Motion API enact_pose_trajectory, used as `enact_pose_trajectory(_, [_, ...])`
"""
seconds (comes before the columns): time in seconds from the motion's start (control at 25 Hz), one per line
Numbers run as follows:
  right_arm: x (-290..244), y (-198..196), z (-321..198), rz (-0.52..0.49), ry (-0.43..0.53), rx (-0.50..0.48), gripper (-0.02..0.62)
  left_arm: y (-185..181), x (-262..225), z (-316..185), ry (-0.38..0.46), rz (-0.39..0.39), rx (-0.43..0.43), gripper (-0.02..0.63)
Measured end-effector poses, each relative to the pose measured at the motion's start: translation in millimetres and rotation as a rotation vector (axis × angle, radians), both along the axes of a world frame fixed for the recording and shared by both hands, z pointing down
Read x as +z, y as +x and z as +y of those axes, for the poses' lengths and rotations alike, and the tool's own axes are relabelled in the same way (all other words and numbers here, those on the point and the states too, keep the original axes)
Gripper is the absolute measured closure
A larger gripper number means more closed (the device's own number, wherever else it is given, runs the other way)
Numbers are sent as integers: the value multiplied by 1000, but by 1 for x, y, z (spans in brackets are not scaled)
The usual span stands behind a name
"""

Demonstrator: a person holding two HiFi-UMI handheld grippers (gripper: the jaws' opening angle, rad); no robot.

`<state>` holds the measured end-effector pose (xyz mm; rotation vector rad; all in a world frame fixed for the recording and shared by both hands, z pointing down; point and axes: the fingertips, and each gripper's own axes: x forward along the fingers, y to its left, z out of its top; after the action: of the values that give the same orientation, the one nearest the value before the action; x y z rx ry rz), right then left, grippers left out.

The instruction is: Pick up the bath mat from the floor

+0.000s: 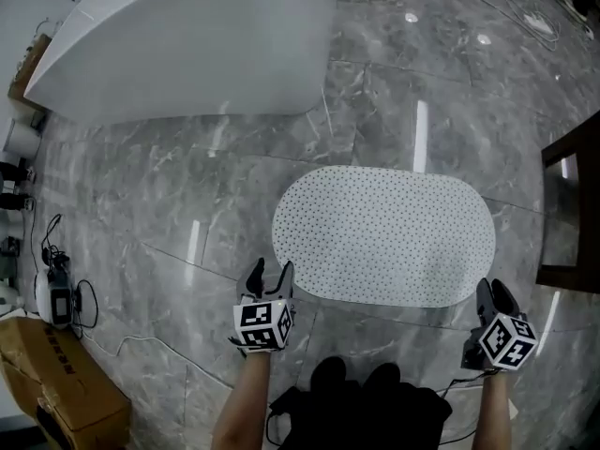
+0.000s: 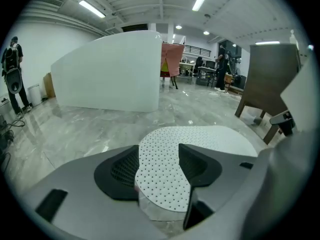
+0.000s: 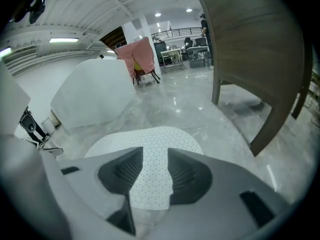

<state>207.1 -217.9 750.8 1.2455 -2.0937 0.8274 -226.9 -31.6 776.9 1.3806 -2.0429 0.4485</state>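
Observation:
A white oval bath mat (image 1: 384,235) dotted with small holes lies flat on the grey marble floor. My left gripper (image 1: 269,275) hovers open just short of the mat's near left corner, nothing between its jaws. My right gripper (image 1: 495,293) hangs open by the mat's near right corner, also empty. Between the open jaws of the left gripper (image 2: 159,168) the bath mat (image 2: 170,154) shows just ahead. Past the right gripper (image 3: 155,171), the bath mat (image 3: 150,149) shows through the gap.
A large white curved counter (image 1: 187,36) stands at the back left. A dark wooden chair (image 1: 572,204) is close to the mat's right end. A cardboard box (image 1: 56,373) and cables lie at the near left. My shoes (image 1: 356,378) are behind the mat's near edge.

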Motion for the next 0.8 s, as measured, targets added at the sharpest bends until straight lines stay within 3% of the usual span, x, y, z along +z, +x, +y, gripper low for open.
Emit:
enact_pose_trajectory(0.4, [99,3,-29,16,-3,36,442,-39,115,-9,-62,23,-77,357])
enact_pose_trajectory(0.8, [122,13,-48,29,15,72,442,-55,165,-13,-154,91,-104,345])
